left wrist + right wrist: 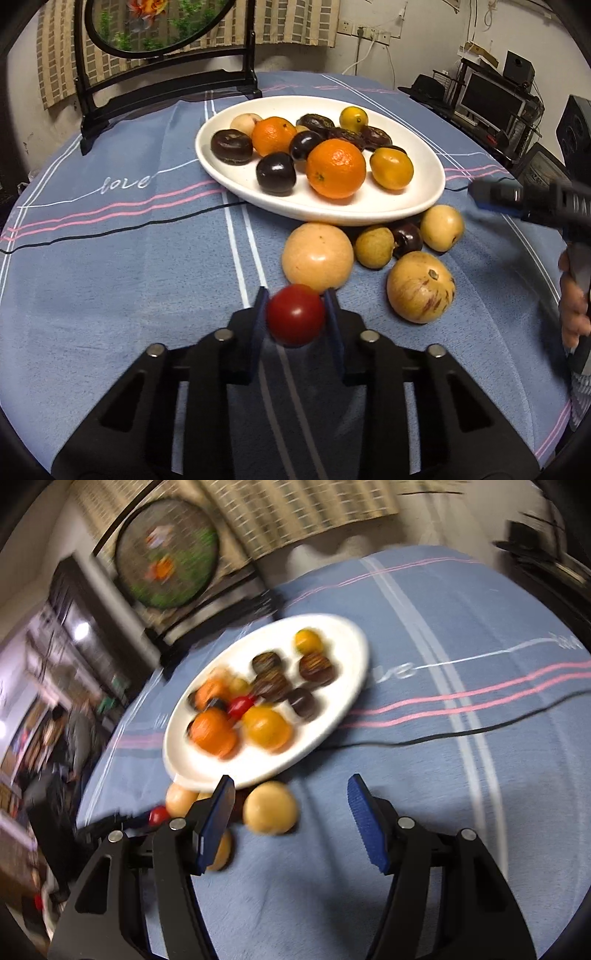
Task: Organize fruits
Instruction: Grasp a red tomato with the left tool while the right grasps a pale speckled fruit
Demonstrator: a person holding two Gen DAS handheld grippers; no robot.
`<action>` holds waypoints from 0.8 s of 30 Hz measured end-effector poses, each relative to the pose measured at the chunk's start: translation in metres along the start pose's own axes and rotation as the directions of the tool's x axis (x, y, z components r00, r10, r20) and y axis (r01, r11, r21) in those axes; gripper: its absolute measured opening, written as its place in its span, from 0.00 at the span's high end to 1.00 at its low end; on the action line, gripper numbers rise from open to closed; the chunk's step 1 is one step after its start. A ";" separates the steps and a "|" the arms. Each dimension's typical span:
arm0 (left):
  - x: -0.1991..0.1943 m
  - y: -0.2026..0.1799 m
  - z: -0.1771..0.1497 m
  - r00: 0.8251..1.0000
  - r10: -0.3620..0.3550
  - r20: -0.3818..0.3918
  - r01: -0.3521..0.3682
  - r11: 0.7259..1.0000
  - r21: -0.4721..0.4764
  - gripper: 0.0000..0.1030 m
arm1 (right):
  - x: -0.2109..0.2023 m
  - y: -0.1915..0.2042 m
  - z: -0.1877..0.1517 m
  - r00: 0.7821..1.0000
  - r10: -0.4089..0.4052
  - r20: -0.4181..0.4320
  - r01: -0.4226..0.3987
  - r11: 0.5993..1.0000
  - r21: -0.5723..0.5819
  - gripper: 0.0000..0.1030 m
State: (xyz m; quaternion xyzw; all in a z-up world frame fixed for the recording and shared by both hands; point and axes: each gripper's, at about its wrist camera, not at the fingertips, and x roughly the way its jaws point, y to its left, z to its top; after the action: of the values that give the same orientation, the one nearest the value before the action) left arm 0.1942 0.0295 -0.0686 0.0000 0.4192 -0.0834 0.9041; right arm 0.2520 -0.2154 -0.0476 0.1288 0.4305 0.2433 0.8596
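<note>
The left gripper (295, 314) has its blue pads pressed against both sides of a small, round, glossy red fruit (295, 320), which it holds just above the blue striped cloth covering the tabletop (110, 280). The fruit's outline is slightly smeared. The right gripper (291, 821) stands roughly half open with nothing between its blue ribbed pads (365, 823); only cloth shows in the gap.

The white oval ceramic dish (413, 206) sits beyond the held fruit and carries two oranges (335, 168), several yellow fruits, dark round plums (276, 173) and wrinkled dark brown pieces. Items at the back of the dish partly hide one another. Against the dish's near rim lies a loose cluster on the cloth: a large pale peach-coloured round fruit (317, 256), a speckled tan fruit (420, 287), two smaller tan fruits and a dark one wedged between them, partly under the rim.

In the left wrist view, the right gripper is cut off at the right edge and blurred; part of a hand (574, 306) grips its handle. The right wrist view is blurred throughout, so fruit types on the dish there are hard to separate, and the left finger covers part of a tan fruit.

White embroidered script on the cloth (126, 183) reads "love". A thin black cable (110, 230) crosses the cloth. A dark-framed oval panel stand (166, 79) is cut off at the top.
</note>
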 end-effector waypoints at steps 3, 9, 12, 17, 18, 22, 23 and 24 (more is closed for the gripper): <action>-0.001 0.002 0.000 1.000 0.001 0.001 -0.001 1.000 -0.008 0.71 | 0.008 0.013 -0.007 0.999 -0.010 -0.035 0.008 0.998 -0.065 0.39; 0.001 -0.002 0.000 1.000 0.005 -0.003 -0.005 1.000 0.012 0.71 | 0.005 0.040 -0.014 0.999 -0.047 0.026 0.051 0.974 -0.222 0.48; 0.001 -0.001 0.000 1.000 0.005 -0.006 -0.005 1.000 0.011 0.71 | 0.014 0.055 -0.023 0.994 -0.108 0.035 0.114 0.939 -0.324 0.52; 0.004 -0.002 0.000 1.000 0.013 -0.020 -0.013 1.000 0.015 0.70 | 0.023 0.049 -0.022 0.980 -0.191 0.056 0.199 0.920 -0.338 0.52; 0.004 -0.002 0.000 1.000 0.014 -0.020 -0.013 1.000 0.015 0.70 | 0.026 0.049 -0.022 0.975 -0.215 0.058 0.221 0.912 -0.344 0.52; 0.004 -0.002 0.000 1.000 0.012 -0.020 -0.011 1.000 0.013 0.70 | 0.039 0.038 -0.018 0.973 -0.232 0.006 0.222 0.925 -0.308 0.62; 0.004 -0.002 0.000 1.000 0.011 -0.019 -0.011 1.000 0.013 0.70 | 0.038 0.037 -0.018 0.974 -0.226 0.003 0.216 0.929 -0.301 0.62; 0.004 -0.002 0.000 1.000 0.008 -0.019 -0.008 1.000 0.010 0.70 | 0.038 0.036 -0.018 0.975 -0.224 0.002 0.214 0.930 -0.299 0.62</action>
State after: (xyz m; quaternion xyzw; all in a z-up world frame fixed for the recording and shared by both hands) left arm 0.1966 0.0270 -0.0718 0.0070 0.4273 -0.0820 0.9004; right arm 0.2458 -0.1646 -0.0686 -0.0548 0.4144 0.2099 0.8838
